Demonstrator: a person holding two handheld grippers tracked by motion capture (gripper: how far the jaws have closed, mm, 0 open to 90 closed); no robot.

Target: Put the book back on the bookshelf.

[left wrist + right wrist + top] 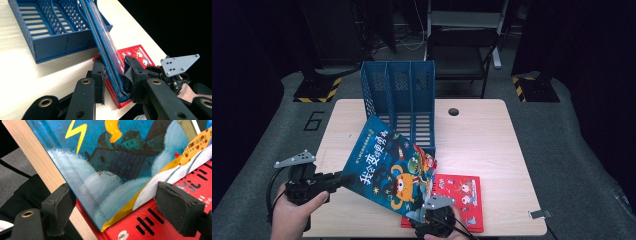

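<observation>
- Blue picture book [394, 170]: it stands tilted above the tabletop [482, 135], leaning toward the blue file rack [399, 100], with its lower corner over the red book [462, 195]. The cover carries large Chinese characters reading roughly "我会变" plus more; the smaller lines are too blurred to read, so take that reading as likely only.
- In the right gripper view, small print sits on an orange band at the cover's edge; it is not legible.
- The red book lies flat at the tabletop's near edge, with white cartoon figures and dark characters on it.
- A painted "6" [314, 121] marks the floor left of the tabletop.
- Left hand-held gripper [113, 80]: the left hand [292, 210] holds it level, pointing right. Its jaws stand narrow around the blue picture book's spine edge, pads on both sides, so it grips the book.
- Right hand-held gripper [112, 210]: it points forward from the near edge. Its jaws stand wide, with the blue picture book's lower corner between them and neither pad touching it.
- Surface and room: pale wood tabletop with 1 round cable hole [453, 111], grey carpet, a black chair [462, 50] behind, and yellow-black hazard tape [319, 92] on the stands.
</observation>
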